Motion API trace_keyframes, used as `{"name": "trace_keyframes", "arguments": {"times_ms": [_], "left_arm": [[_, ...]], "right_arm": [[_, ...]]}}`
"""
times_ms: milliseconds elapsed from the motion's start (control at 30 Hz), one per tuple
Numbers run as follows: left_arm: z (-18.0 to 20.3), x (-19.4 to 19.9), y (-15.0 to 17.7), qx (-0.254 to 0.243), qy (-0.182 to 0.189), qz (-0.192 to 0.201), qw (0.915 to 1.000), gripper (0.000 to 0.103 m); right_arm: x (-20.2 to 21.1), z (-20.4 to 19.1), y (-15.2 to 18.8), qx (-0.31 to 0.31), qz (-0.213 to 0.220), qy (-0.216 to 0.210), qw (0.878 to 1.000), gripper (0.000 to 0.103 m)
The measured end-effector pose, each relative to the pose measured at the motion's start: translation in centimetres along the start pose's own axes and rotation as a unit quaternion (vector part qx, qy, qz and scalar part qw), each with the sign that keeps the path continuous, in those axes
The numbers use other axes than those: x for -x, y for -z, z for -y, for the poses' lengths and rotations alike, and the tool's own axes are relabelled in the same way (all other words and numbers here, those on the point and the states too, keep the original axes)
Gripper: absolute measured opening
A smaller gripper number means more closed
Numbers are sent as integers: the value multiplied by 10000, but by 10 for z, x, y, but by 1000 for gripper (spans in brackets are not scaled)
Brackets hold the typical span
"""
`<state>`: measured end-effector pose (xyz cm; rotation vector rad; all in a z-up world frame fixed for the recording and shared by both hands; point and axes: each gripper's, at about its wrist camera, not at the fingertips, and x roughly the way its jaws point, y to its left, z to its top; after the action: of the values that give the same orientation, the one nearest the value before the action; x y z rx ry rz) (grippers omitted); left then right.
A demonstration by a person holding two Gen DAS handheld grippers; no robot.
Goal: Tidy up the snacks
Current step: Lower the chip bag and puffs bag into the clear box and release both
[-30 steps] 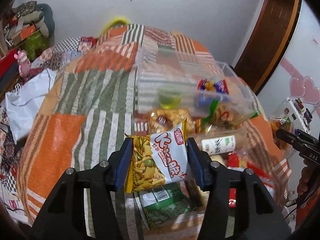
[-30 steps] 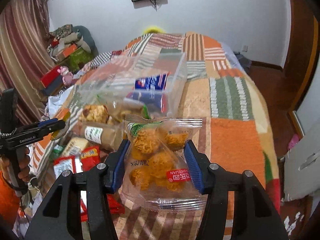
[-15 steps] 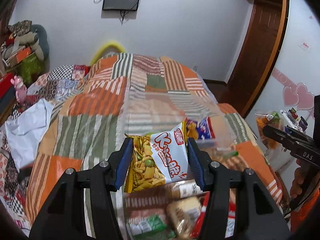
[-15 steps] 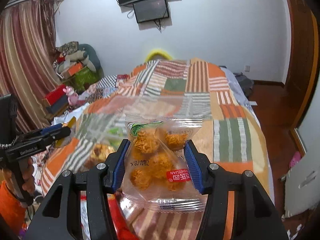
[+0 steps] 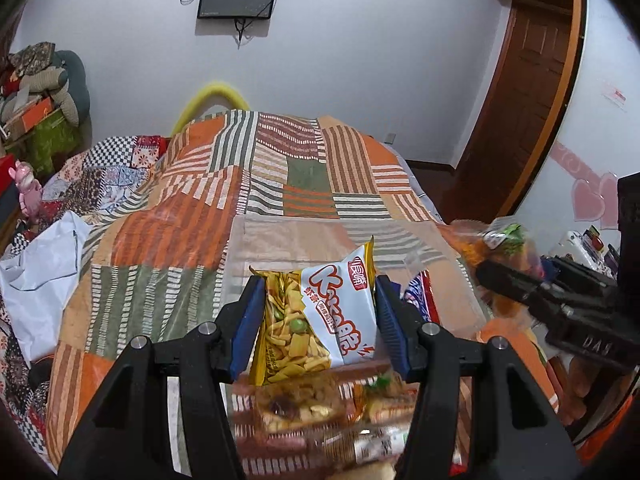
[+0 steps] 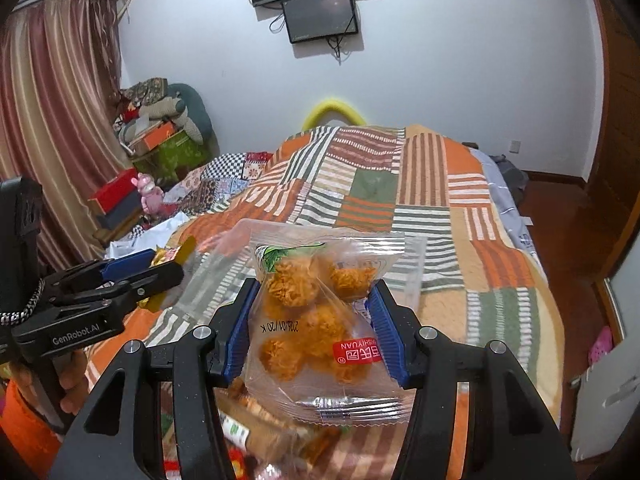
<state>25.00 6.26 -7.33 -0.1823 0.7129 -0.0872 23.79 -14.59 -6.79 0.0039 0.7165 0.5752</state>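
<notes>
My left gripper [image 5: 320, 308] is shut on a yellow and white cracker packet [image 5: 320, 316], held above the bed. My right gripper [image 6: 314, 320] is shut on a clear bag of orange fried balls [image 6: 320, 328]. A clear plastic bin [image 5: 340, 240] sits on the quilt just beyond both packets; in the right wrist view the clear plastic bin [image 6: 224, 260] shows its rim. More snack packets [image 5: 320, 412] lie blurred below the left gripper. The right gripper [image 5: 516, 280] appears at the right of the left wrist view, the left gripper [image 6: 152, 268] at the left of the right wrist view.
A patchwork quilt [image 5: 200, 208] covers the bed. White cloth [image 5: 36, 264] lies at the left edge. Boxes and cushions [image 6: 160, 136] pile up by the curtain [image 6: 48, 120]. A wooden door [image 5: 528, 100] stands at the right, and a screen [image 6: 320, 16] hangs on the far wall.
Both grippers have risen and tilted up with their packets; the bin and loose snacks slid down in view, and more of the far wall shows.
</notes>
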Motion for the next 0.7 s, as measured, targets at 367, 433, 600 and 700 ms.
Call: {"name": "trace_keyframes", "arguments": {"times_ms": [367, 433, 600, 700], "left_arm": [[-17, -61, -9, 141, -183, -461, 9987, 55], [-21, -73, -10, 167, -221, -567, 9980, 55], [-25, -93, -9, 176, -258, -734, 9968, 55], [-26, -99, -7, 212, -279, -788, 9963, 55]], "right_arm": [[-57, -5, -7, 148, -553, 3, 9984, 52], [-64, -5, -7, 154, -648, -3, 9978, 52], [-81, -3, -7, 176, -865, -26, 9961, 52], [-88, -4, -5, 170, -1001, -62, 9948, 52]]}}
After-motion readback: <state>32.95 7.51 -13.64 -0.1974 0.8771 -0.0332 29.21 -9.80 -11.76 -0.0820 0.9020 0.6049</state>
